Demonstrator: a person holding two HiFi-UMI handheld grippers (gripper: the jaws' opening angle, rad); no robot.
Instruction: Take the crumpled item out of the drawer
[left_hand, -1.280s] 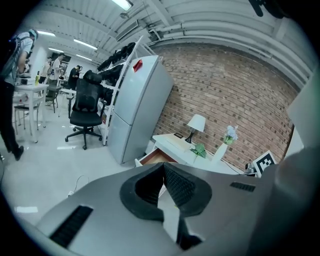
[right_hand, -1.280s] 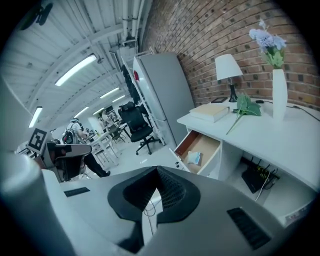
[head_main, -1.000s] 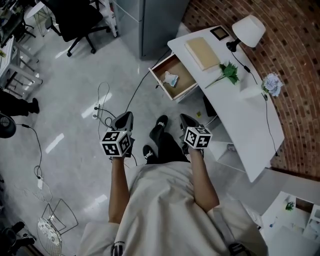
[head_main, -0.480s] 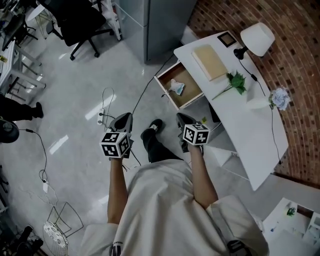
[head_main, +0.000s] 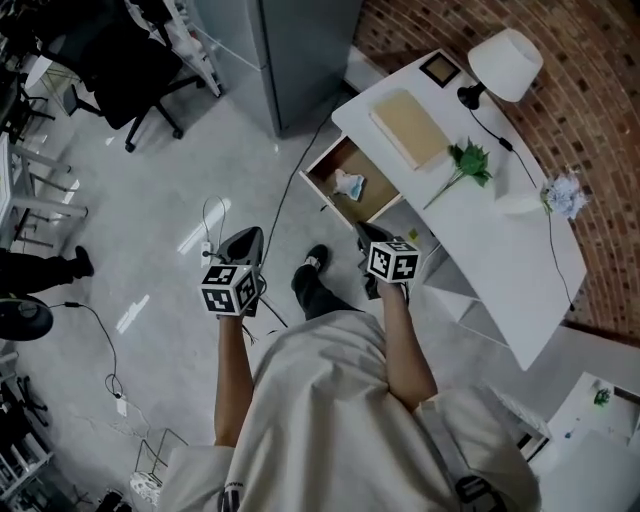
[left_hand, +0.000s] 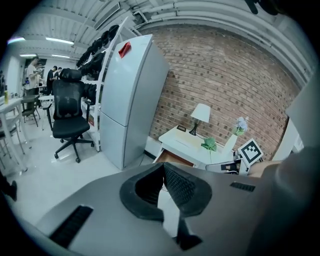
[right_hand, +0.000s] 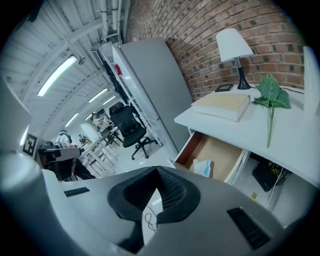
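The wooden drawer (head_main: 375, 188) of the white desk stands pulled open. A crumpled pale blue-white item (head_main: 348, 184) lies inside it, also seen in the right gripper view as the crumpled item (right_hand: 202, 168) in the drawer (right_hand: 222, 152). My right gripper (head_main: 367, 236) hangs just short of the drawer's near corner, its jaws shut on nothing (right_hand: 156, 171). My left gripper (head_main: 245, 241) is held over the floor well to the left of the drawer, also shut and empty (left_hand: 162, 165).
On the white desk (head_main: 490, 230) are a lamp (head_main: 505, 62), a tan book (head_main: 410, 113), a green sprig (head_main: 467, 162) and a flower (head_main: 563, 192). A grey fridge (head_main: 285, 50) stands beyond the drawer, an office chair (head_main: 115, 85) at far left. Cables (head_main: 212, 222) trail over the floor.
The person has stepped forward, so the right gripper now sits a little closer to the open drawer. Both grippers stay shut and empty.
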